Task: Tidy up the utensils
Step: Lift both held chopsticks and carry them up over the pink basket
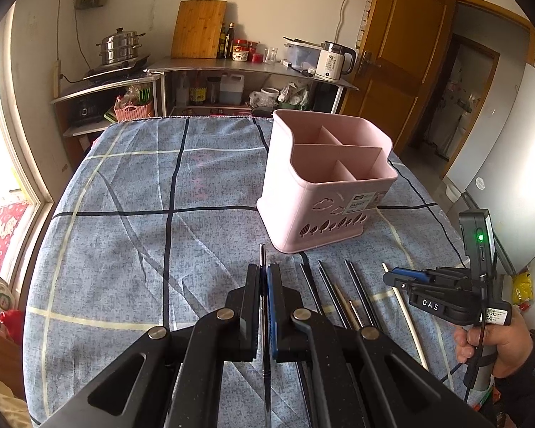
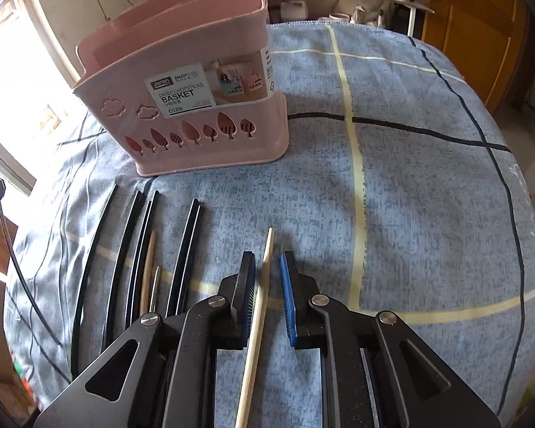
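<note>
the chopsticks (image 2: pixel 182 249) lie in a row on the blue checked cloth (image 1: pixel 125 196) of the desk, just before the pink basket (image 1: pixel 324 185). only the left wrist view looks into its empty compartments and shows the left gripper (image 1: pixel 263 274) with jaws pinching a dark chopstick (image 1: pixel 262 256). the right wrist view shows the right gripper (image 2: pixel 267 264), jaws spread around a pale chopstick (image 2: pixel 256 321).

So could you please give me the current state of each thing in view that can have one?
Left gripper: shut on a black chopstick.
Right gripper: jaws open, a pale chopstick between them, not pressed.
Pink basket: upright on the cloth, compartments seen are empty.
Other chopsticks: lying flat before the basket.
Wooden door: open.
</note>
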